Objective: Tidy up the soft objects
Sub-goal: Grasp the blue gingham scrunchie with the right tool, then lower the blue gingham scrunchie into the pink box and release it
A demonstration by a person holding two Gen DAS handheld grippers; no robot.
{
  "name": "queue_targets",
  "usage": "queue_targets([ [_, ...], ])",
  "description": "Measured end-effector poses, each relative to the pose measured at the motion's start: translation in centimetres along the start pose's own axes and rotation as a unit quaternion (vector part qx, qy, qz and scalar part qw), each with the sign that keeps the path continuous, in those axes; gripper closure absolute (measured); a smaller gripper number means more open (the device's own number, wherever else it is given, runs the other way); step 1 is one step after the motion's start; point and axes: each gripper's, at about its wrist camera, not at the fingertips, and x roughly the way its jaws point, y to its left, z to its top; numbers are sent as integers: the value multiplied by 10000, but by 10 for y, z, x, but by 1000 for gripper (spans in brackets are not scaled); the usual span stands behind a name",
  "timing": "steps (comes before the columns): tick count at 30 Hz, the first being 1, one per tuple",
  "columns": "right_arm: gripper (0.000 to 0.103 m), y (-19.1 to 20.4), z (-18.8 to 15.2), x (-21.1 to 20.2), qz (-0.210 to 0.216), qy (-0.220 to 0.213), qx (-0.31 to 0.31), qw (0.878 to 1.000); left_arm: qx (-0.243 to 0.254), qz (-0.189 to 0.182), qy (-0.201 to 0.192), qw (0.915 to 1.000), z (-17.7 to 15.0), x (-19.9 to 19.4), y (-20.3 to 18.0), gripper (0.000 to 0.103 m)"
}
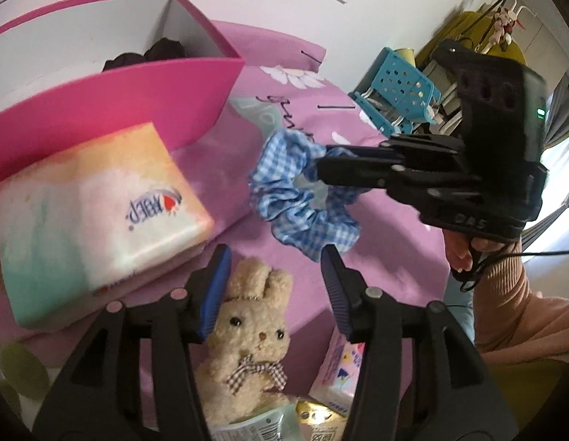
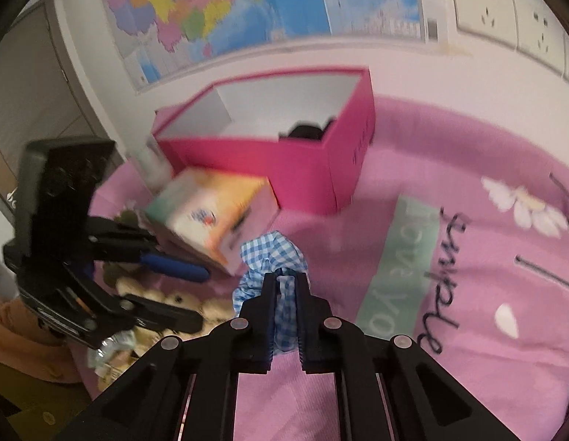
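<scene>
Right claw pinched on the scrunchie, left claw parted over the rabbit

The right claw (image 2: pixel 284 275) has clamped shut on a fold of the blue checked scrunchie (image 1: pixel 303 198), which lies on the pink bedspread (image 2: pixel 450 183) near the tissue pack (image 1: pixel 100 213). The thin pinch could let it slip loose on the way to the pink box (image 1: pixel 111 110). The left claw (image 1: pixel 275 283) stands half open around the toy rabbit (image 1: pixel 251 327), not gripping; its jaws may catch only an ear.
</scene>
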Motion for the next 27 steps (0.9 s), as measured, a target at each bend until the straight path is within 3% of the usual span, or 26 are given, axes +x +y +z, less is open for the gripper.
queue_targets([
  [8, 95, 25, 37, -18, 57, -443, -392, 9982, -47, -2, -492, 9988, 32, -24, -1, 51],
  [14, 95, 35, 68, -14, 71, -697, -560, 9960, -154, 225, -755, 9968, 61, -40, 7, 63],
  [16, 95, 37, 77, -13, 78, -765, -608, 9952, -262, 299, -810, 9959, 71, -43, 15, 67],
  [27, 95, 22, 133, 17, 16, -870, -549, 9947, -769, 756, -876, 9903, 123, -43, 57, 68],
])
